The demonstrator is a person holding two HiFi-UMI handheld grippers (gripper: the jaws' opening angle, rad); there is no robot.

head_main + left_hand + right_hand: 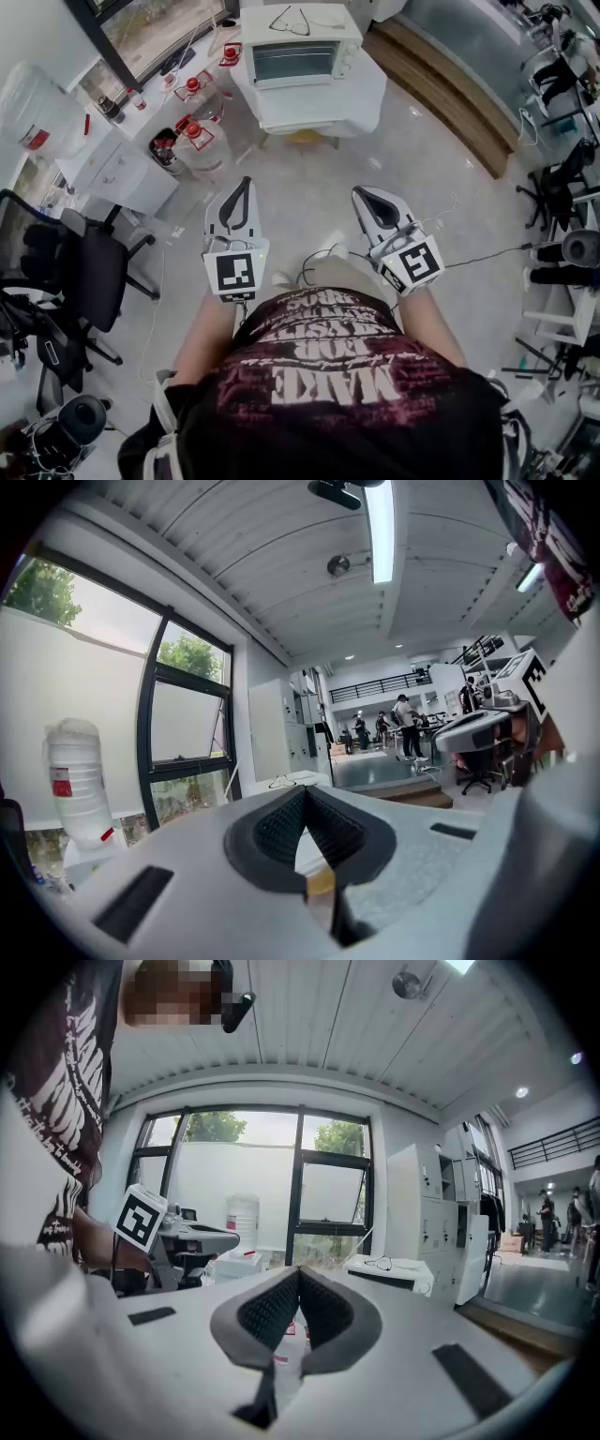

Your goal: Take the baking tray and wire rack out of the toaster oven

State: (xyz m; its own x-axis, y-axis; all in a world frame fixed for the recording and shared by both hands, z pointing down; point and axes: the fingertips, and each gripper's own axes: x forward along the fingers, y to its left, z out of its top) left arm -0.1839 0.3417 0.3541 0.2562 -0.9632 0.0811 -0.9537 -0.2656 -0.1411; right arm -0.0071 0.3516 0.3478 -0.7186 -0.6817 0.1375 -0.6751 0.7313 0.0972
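A white toaster oven (295,58) stands on a white table (323,108) far ahead of me, its glass door closed. The baking tray and wire rack are hidden from view. A pair of glasses (291,21) lies on the oven's top. My left gripper (246,182) and right gripper (361,194) are held side by side in front of my body, well short of the table, both shut with nothing between the pads. The left gripper (305,792) shows its pads meeting at the tip. In the right gripper view the right gripper (298,1274) looks the same, with the oven (394,1274) small in the distance.
Several water bottles (195,131) stand on the floor left of the table, beside a white cabinet (117,173). A black office chair (80,267) is at my left. Cables (469,255) trail over the floor at right. A wooden step (450,94) runs behind the table.
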